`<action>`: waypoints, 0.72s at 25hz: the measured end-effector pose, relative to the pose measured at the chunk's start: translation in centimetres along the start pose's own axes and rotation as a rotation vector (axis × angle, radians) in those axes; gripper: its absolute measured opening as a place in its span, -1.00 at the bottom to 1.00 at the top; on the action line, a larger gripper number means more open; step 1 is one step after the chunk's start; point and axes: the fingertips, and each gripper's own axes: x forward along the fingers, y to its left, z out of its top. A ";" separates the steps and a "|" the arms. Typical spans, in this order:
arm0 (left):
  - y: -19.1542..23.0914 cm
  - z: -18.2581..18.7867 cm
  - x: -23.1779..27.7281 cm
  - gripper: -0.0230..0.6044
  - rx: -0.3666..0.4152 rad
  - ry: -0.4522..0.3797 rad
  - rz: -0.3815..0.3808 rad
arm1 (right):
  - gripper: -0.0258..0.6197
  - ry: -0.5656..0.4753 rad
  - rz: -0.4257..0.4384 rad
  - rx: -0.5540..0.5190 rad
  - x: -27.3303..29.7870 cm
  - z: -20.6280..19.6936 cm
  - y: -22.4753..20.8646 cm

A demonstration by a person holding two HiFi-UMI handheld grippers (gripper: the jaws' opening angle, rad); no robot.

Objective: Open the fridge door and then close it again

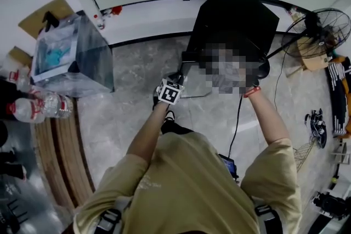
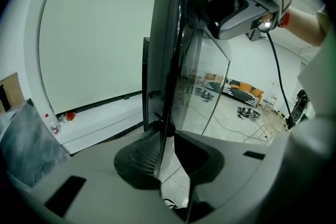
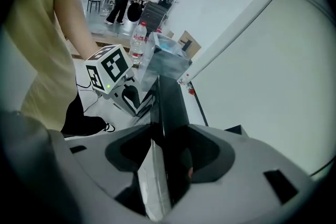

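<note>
Both grippers were on the fridge door [image 2: 169, 44], which stood swung out from the small black fridge [image 1: 236, 13]. The fridge sat on the stone floor [image 1: 126, 112], close to the foot of the white wall.

The door looked like a rigid pane of glass in a dark frame. It would probably swing easily on its hinge, but it would be smooth under the pads and the glass would not take a knock. The free edge, far from the hinge and on the frame instead of the pane, seemed the sensible place to hold it.

The left gripper [image 2: 167, 136] had its jaws drawn narrow, pinching the thin upright edge of the door low down, with the ribbed pad against the frame. The right gripper [image 3: 168, 149] held the same door at its top. Its jaws were set wide across the door's thickness, which filled the gap between the pads, so it appeared clamped.
</note>
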 end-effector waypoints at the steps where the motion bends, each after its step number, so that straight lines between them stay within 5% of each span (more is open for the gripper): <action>1: 0.3 0.2 0.3 -0.67 0.000 0.002 -0.002 | -0.20 -0.008 -0.008 0.010 0.2 0.0 -0.4; 18: 4.9 4.8 4.6 -0.65 0.072 0.059 -0.033 | -0.22 -0.007 -0.048 0.119 2.9 -1.4 -6.1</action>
